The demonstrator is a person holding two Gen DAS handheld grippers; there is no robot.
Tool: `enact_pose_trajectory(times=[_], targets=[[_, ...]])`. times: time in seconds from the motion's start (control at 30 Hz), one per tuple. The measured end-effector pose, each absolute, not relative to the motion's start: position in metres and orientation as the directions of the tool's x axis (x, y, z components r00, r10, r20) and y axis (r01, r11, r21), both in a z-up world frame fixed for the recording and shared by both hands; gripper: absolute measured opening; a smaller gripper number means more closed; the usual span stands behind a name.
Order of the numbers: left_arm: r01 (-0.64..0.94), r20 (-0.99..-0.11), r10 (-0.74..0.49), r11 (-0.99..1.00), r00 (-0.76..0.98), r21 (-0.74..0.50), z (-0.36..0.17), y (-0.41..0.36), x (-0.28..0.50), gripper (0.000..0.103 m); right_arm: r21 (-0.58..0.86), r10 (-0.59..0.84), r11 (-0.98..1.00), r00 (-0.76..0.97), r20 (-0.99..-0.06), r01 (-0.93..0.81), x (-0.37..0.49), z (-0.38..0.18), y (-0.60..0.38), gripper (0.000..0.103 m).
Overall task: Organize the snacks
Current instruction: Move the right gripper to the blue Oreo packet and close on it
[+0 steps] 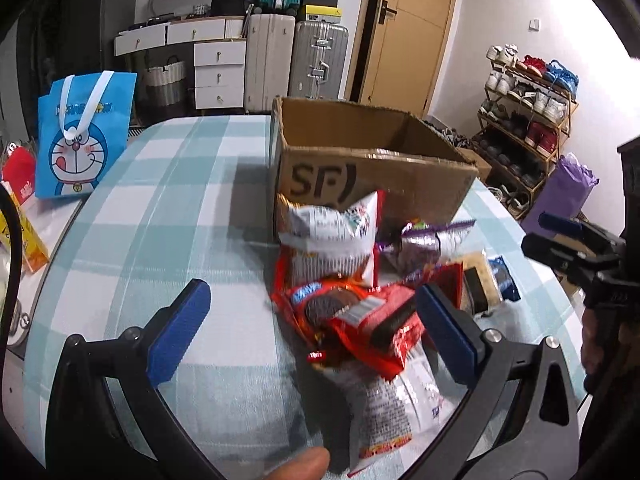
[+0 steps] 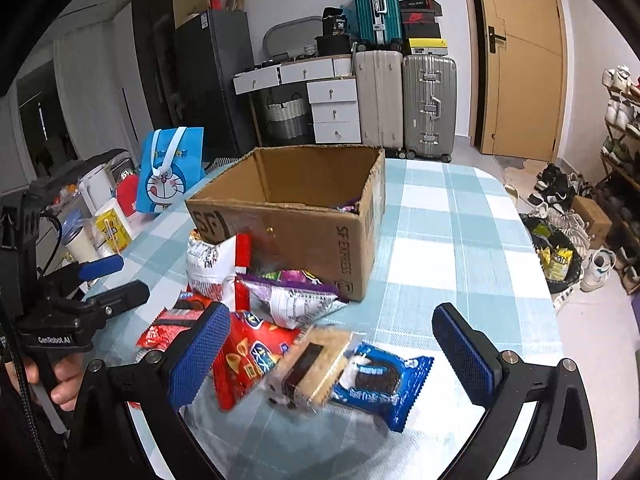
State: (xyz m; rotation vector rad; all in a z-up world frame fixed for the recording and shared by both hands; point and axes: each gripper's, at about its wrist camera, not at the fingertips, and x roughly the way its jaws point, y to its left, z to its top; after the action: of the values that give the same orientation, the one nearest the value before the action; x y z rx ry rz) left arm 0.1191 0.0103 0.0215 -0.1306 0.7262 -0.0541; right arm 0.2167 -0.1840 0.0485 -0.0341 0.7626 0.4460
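A heap of snack packets lies on the checked tablecloth in front of an open cardboard box. My left gripper is open, low over the table, with red cookie packets by its right finger. Behind them stand a white-and-red bag and a purple packet. My right gripper is open too. Between its fingers lie a cracker sandwich packet and a blue cookie packet, with a red packet by the left finger. Neither gripper holds anything.
A blue cartoon bag and a yellow carton stand at the table's left side. Suitcases and white drawers line the back wall. A shoe rack and loose shoes are on the right, past the table edge.
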Motion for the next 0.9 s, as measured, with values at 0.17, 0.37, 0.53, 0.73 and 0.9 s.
enact_pose_trajectory(times=[0.17, 0.37, 0.53, 0.73, 0.9], targets=[[0.019, -0.680, -0.126, 0.986, 0.722, -0.163, 0.012, 0.004, 0.115, 0.102, 0.093, 0.350, 0.911, 0.630, -0.693, -0.403, 0.216, 0.048, -0.192, 0.103], [0.047, -0.713, -0.148, 0.986, 0.685, -0.160, 0.002, -0.008, 0.118, 0.102, 0.056, 0.318, 0.914, 0.622, -0.716, -0.402, 0.218, 0.044, -0.203, 0.103], [0.065, -0.731, -0.155, 0.986, 0.665, -0.150, -0.004, -0.018, 0.120, 0.102, 0.065, 0.285, 0.933, 0.617, -0.733, -0.354, 0.225, 0.038, -0.220, 0.103], [0.080, -0.766, -0.156, 0.987, 0.624, -0.136, -0.017, -0.030, 0.123, 0.102, 0.077, 0.251, 0.949, 0.585, -0.771, -0.306, 0.237, 0.021, -0.231, 0.103], [0.075, -0.781, -0.160, 0.987, 0.604, -0.144, -0.026, -0.033, 0.126, 0.102, 0.071, 0.238, 0.948, 0.547, -0.803, -0.309, 0.244, 0.003, -0.227, 0.103]])
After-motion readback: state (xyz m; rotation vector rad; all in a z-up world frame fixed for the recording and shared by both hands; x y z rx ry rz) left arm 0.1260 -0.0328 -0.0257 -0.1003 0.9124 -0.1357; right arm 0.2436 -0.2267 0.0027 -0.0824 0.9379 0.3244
